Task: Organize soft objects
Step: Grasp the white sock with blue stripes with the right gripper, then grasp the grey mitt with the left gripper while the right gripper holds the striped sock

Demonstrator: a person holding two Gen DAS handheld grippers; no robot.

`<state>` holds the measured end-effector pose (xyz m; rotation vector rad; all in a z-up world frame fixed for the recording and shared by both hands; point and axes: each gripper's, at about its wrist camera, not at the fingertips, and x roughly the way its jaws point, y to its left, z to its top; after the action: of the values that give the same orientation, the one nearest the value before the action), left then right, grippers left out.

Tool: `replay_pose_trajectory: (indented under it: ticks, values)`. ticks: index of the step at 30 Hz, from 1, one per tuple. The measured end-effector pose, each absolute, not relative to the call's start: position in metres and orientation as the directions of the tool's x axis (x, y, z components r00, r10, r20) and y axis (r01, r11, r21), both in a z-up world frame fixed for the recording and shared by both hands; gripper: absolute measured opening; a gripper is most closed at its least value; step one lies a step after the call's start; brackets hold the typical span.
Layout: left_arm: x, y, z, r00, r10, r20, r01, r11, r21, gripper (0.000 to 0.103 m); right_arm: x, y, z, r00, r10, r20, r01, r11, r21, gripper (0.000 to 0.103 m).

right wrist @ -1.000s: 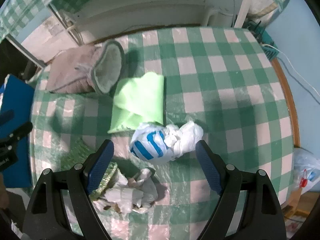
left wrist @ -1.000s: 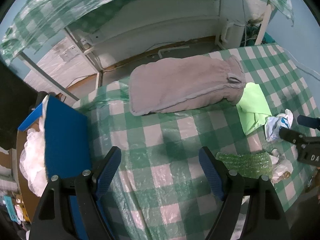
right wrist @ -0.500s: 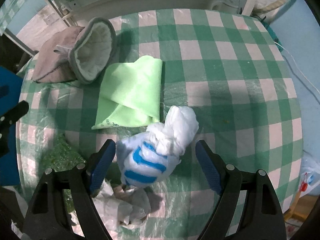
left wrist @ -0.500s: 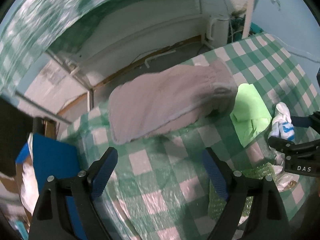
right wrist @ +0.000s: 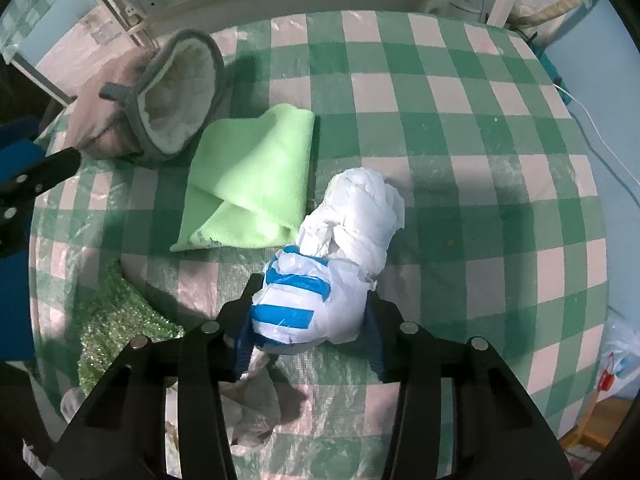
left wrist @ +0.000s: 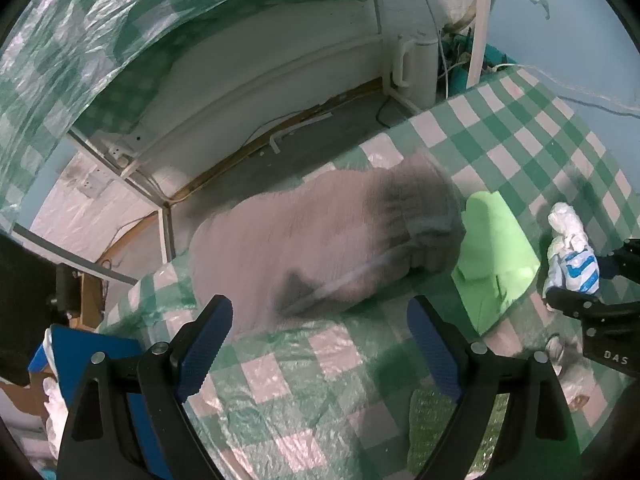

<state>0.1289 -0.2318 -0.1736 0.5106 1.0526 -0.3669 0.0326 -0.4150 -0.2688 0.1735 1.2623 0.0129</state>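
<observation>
The right gripper (right wrist: 310, 334) had just been closing and pinched the knotted plastic bag (right wrist: 320, 300). The left gripper (left wrist: 316, 346) hung spread, empty. Ahead of both, fleece pouch (right wrist: 160, 96) and green cloth (right wrist: 252, 184) remained unsorted, apparently.

Take the folded cloth (right wrist: 256, 184) as the landmark; it lies on the counter (right wrist: 460, 160). Behind it and to its left in the right wrist view lies the fleece pouch (right wrist: 168, 92), its open mouth turned toward the cloth. Just right of the cloth's near corner, touching its edge, sits the plastic bag bundle (right wrist: 332, 276). Before the cloth and to its left lies the bubble wrap (right wrist: 116, 316). Nearer still, before the bundle, lies a crumpled bag (right wrist: 256, 408).
</observation>
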Motion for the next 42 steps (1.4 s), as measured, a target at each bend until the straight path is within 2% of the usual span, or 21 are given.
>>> replay_pose_trajectory:
  ticks: [9, 20, 23, 30, 32, 35, 36, 38, 39, 42]
  values:
    - [0.137, -0.243, -0.176, 0.455, -0.111, -0.884, 0.596, 0.775, 0.209, 0.095, 0.045, -0.433, -0.231, 0.409, 0.150, -0.900, 0.119, 0.969, 0.216, 0.043]
    - [0.158, -0.269, -0.206, 0.418, -0.085, -0.904, 0.674, 0.696, 0.246, 0.096, 0.080, -0.415, -0.228, 0.430, 0.186, -0.884, 0.108, 0.961, 0.254, 0.043]
    - [0.161, -0.272, -0.210, 0.419, -0.091, -0.903, 0.673, 0.699, 0.242, 0.100, 0.084, -0.414, -0.226, 0.433, 0.186, -0.882, 0.116, 0.959, 0.259, 0.043]
    - [0.173, -0.261, -0.215, 0.363, -0.161, -0.918, 0.652, 0.748, 0.127, 0.101, 0.089, -0.406, -0.224, 0.439, 0.196, -0.877, 0.104, 0.958, 0.266, 0.043]
    - [0.172, -0.257, -0.217, 0.358, -0.185, -0.915, 0.643, 0.760, 0.098, 0.096, 0.090, -0.405, -0.225, 0.436, 0.199, -0.878, 0.104, 0.957, 0.269, 0.043]
    - [0.167, -0.254, -0.217, 0.368, -0.202, -0.908, 0.638, 0.765, 0.088, 0.073, 0.090, -0.404, -0.226, 0.433, 0.203, -0.878, 0.104, 0.957, 0.272, 0.043]
    - [0.166, -0.254, -0.217, 0.360, -0.211, -0.909, 0.640, 0.764, 0.076, 0.054, 0.091, -0.404, -0.225, 0.433, 0.203, -0.878, 0.103, 0.957, 0.272, 0.043]
    - [0.163, -0.253, -0.216, 0.362, -0.225, -0.904, 0.639, 0.767, 0.065, 0.043, 0.090, -0.404, -0.225, 0.435, 0.205, -0.877, 0.101, 0.957, 0.273, 0.043]
    - [0.162, -0.252, -0.215, 0.362, -0.232, -0.903, 0.641, 0.765, 0.060, 0.034, 0.090, -0.405, -0.225, 0.436, 0.205, -0.876, 0.100, 0.957, 0.274, 0.043]
    - [0.155, -0.250, -0.212, 0.387, -0.240, -0.890, 0.641, 0.764, 0.072, 0.023, 0.089, -0.404, -0.223, 0.442, 0.208, -0.873, 0.095, 0.957, 0.275, 0.043]
